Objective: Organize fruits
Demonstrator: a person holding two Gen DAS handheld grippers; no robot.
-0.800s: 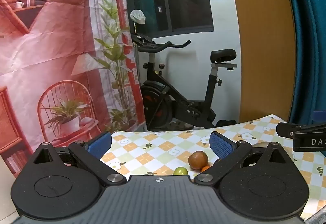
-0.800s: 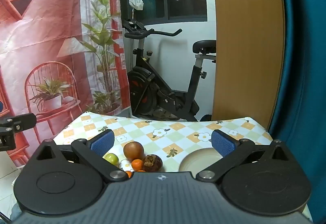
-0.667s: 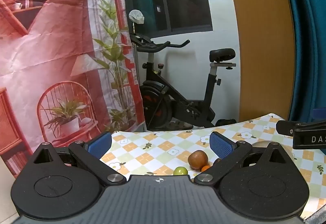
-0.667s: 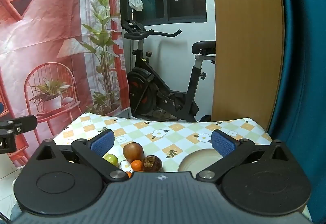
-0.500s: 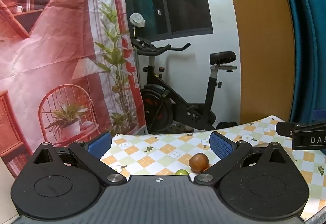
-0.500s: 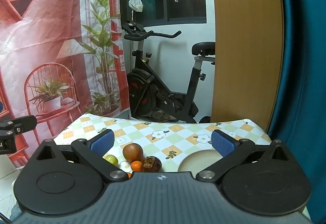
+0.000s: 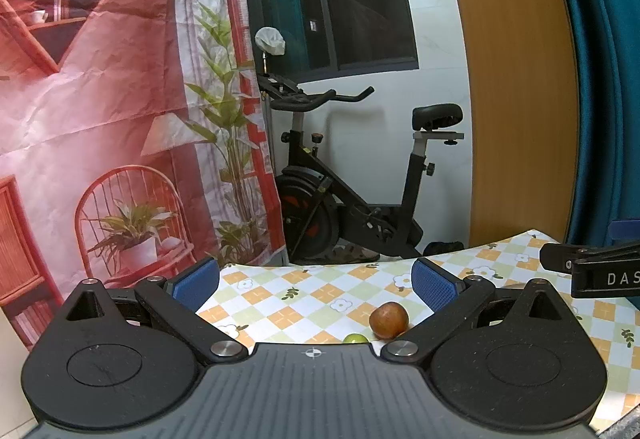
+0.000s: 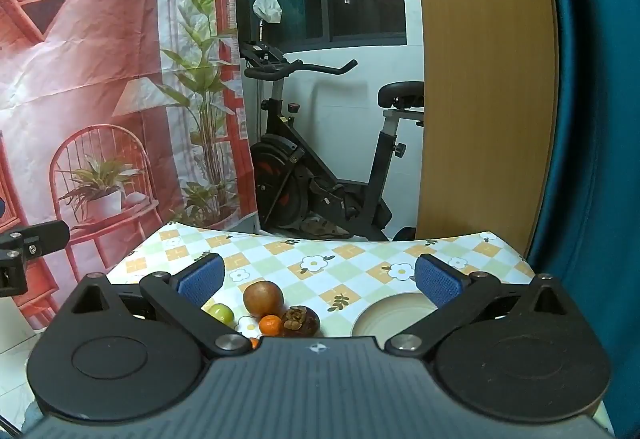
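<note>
Fruits lie in a cluster on the checkered tablecloth (image 8: 320,259): a brown round fruit (image 8: 263,298), a small green fruit (image 8: 222,313), an orange (image 8: 270,324) and a dark mangosteen (image 8: 300,320). A cream plate (image 8: 384,315) sits empty to their right. My right gripper (image 8: 318,277) is open above and behind them. My left gripper (image 7: 316,281) is open; in its view the brown fruit (image 7: 388,320) and green fruit (image 7: 355,338) lie low between its fingers.
An exercise bike (image 7: 352,179) stands beyond the table's far edge. A red printed backdrop (image 7: 100,119) hangs at left, a wooden panel (image 7: 516,79) and teal curtain (image 8: 600,119) at right. The right gripper's finger (image 7: 592,271) shows at the left view's right edge.
Both grippers have tilted up slightly, so the fruits sit lower in both views. Both stay open and the fruits have not moved.
</note>
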